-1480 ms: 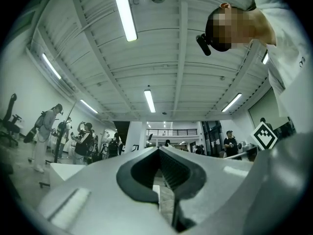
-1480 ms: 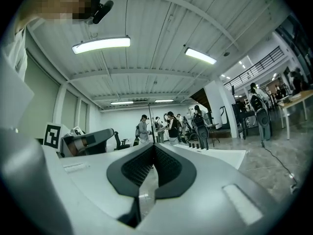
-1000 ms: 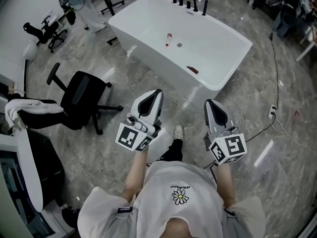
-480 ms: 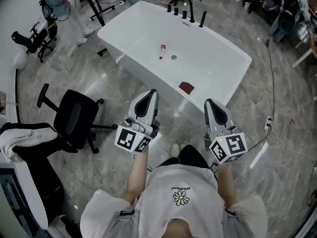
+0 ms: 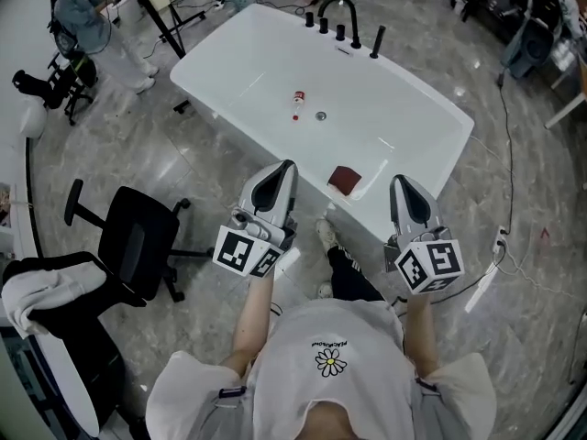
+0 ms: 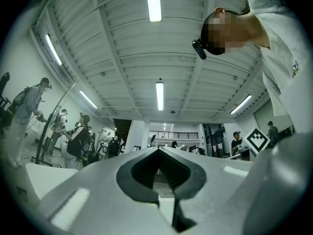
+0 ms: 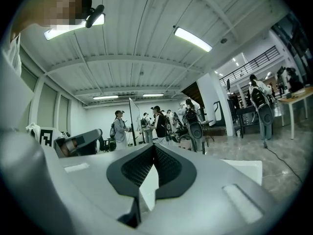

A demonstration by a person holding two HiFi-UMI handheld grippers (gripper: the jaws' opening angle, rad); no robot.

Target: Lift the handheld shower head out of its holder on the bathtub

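Left gripper (image 5: 285,168) and right gripper (image 5: 402,183), both closed and empty, before a white bathtub (image 5: 229,62), black handheld shower head (image 5: 377,41) upright on far rim, shirt's daisy logo (image 5: 330,362) lettering unreadable.

Bathtub (image 5: 404,99): smooth, glossy white, hard like acrylic or enamel. Tap fittings (image 5: 341,12) and handheld shower head (image 5: 377,40) on its rim: matt black, metal by the look. Floor (image 5: 514,191): polished grey veined stone, shining with reflections. Office chair (image 5: 138,232): matt black, cloth-like seat, hard plastic base. Left gripper (image 5: 288,167) and right gripper (image 5: 400,181): smooth, matt, pale-grey plastic shells; pads (image 6: 171,173) dark, rubbery, finely ribbed. Shirt (image 5: 330,333): soft, matt white cloth. Ceiling (image 6: 122,43): ribbed sheet metal, painted dull white.
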